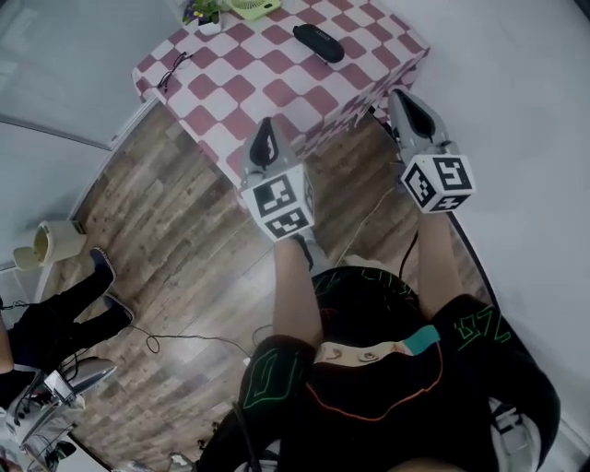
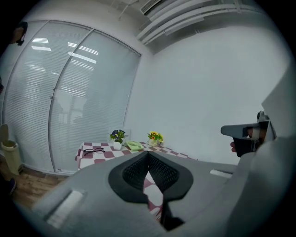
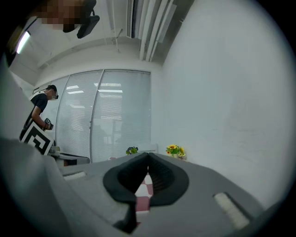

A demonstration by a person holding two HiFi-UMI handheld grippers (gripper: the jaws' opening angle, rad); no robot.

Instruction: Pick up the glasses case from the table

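The glasses case, a dark oblong, lies untouched on the far part of the checked surface, angled from far-left to near-right, with bare cloth all round it. Far left of it stand a green tray-like item and a small flower pot. A pair of eyeglasses rests at the surface's left edge, well apart from the case.

Both tools are short of the case, over the wooden floor at the surface's near edge. The left gripper points toward the near edge, and its own view shows its jaws pressed together with nothing between them, only checked cloth beyond. The right gripper is off the near-right corner, its jaws likewise pressed together and empty. Neither gripper view shows the case itself.

This reads as the approach step, since no grasp has begun. The case lies roughly between the lines of the 2 tools, so either could take it. The next move calls for carrying 1 tool over the cloth to the case and spreading its jaws first. It should then turn so the pads straddle the narrow width, not the length, before coming down. A smooth, rounded shell may slip if pinched near an end, so a hold at mid-length looks safest.
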